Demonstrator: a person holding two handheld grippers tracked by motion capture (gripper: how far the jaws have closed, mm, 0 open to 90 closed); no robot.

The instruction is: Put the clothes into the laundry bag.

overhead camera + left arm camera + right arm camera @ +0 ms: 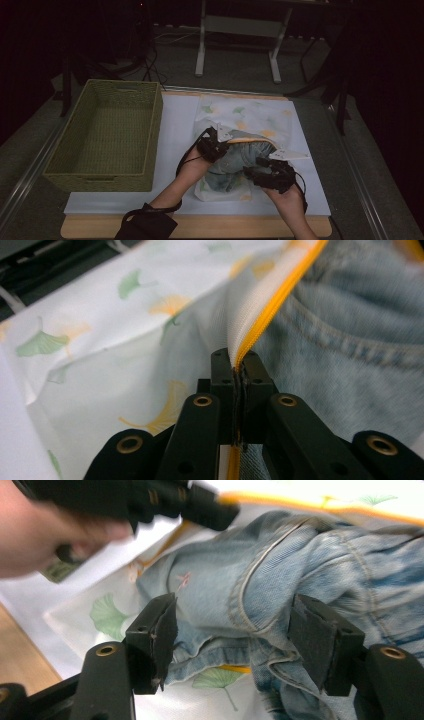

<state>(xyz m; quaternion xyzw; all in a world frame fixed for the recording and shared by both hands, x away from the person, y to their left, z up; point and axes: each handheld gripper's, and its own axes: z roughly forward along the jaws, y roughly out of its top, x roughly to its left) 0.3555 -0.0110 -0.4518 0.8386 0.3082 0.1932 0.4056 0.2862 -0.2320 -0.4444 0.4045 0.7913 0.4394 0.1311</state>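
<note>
A white bag printed with ginkgo leaves lies on the table, and its opening is trimmed in yellow. Light blue denim jeans lie partly inside it. My left gripper is shut on the yellow-trimmed edge, which runs straight out from between the closed jaws and is lifted above the denim. My right gripper is open over the jeans. Its jaws stand wide on either side of a bunched denim fold, and the pads do not press on it.
An empty green woven basket stands at the left of the white table cover. The wooden table edge runs along the front. A white metal frame stands on the floor behind the table.
</note>
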